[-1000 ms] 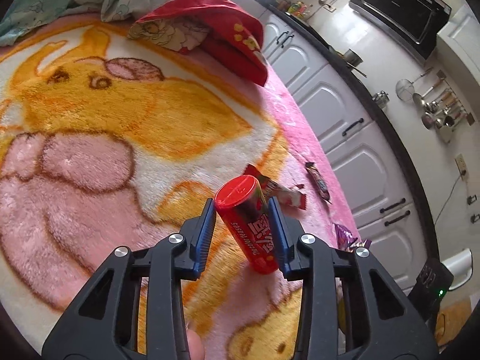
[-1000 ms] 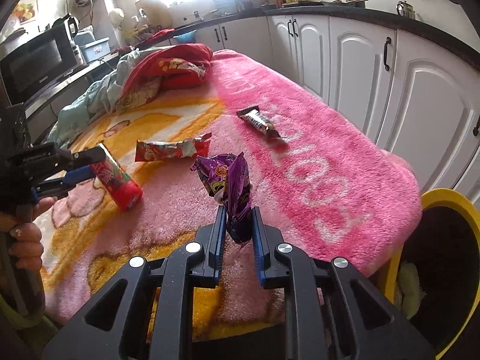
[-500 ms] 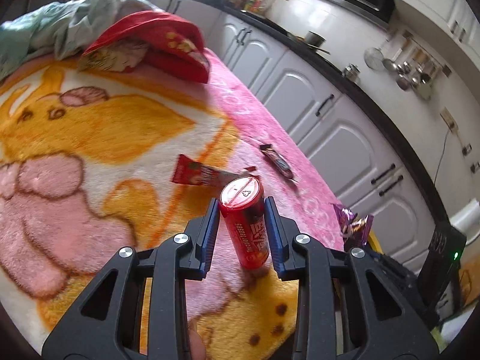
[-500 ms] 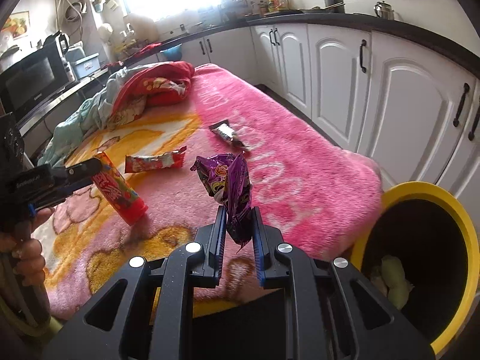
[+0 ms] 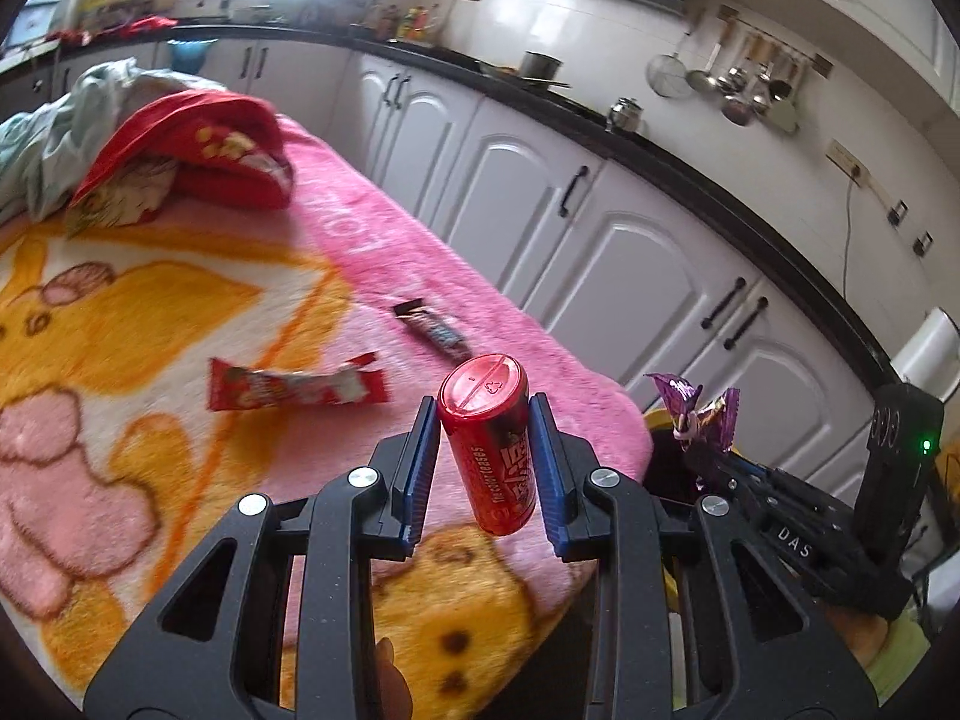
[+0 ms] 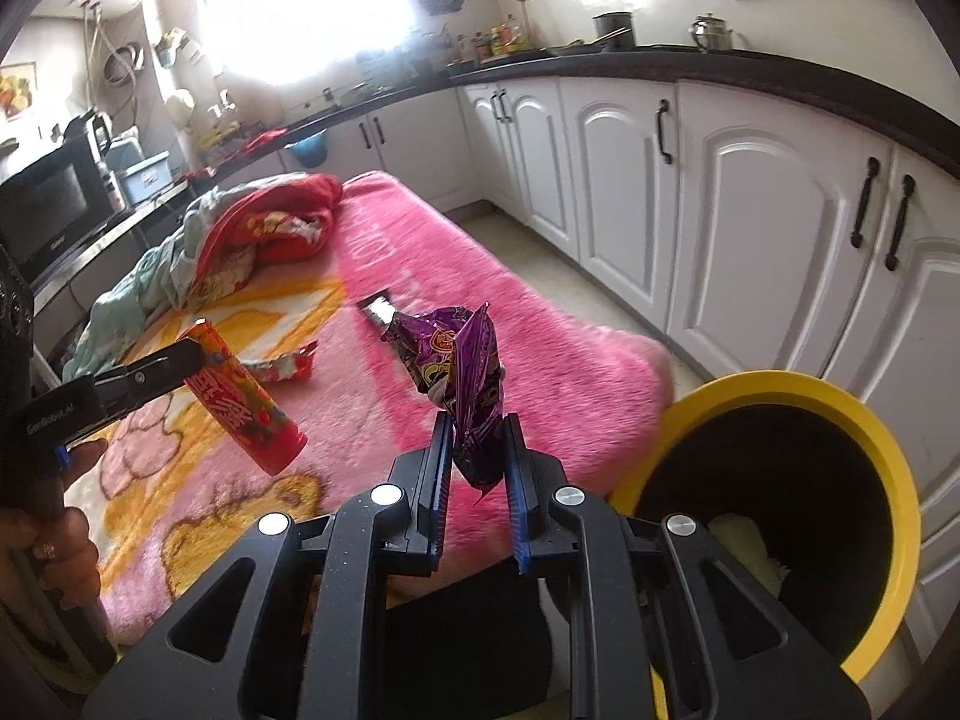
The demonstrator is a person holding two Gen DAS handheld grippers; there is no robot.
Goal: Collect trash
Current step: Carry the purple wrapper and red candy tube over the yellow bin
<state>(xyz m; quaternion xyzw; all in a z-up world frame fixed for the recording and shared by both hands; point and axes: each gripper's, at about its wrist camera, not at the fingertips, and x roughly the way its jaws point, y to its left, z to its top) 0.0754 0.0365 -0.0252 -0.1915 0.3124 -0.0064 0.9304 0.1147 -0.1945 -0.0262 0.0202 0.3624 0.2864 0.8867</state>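
My left gripper (image 5: 483, 468) is shut on a red candy tube (image 5: 489, 450), held upright above the pink blanket's near corner; the tube (image 6: 240, 399) also shows at the left of the right wrist view. My right gripper (image 6: 477, 474) is shut on a crumpled purple wrapper (image 6: 462, 378), just left of a yellow-rimmed bin (image 6: 840, 420) with a black inside. The purple wrapper (image 5: 696, 414) appears at the right of the left wrist view. On the blanket lie a red wrapper (image 5: 294, 390) and a dark candy-bar wrapper (image 5: 432, 330).
A pink and orange blanket (image 5: 150, 312) covers the bed, with a red cloth (image 5: 198, 150) and pale green clothes piled at its far end. White cabinets (image 6: 750, 210) under a black counter run along the right. Something pale yellow lies inside the bin. A hand (image 6: 54, 540) holds the left gripper.
Both grippers have moved right toward the bed's corner and risen with their loads. The left one rolled, bringing the tube upright. The yellow bin has come much more into the right wrist view.
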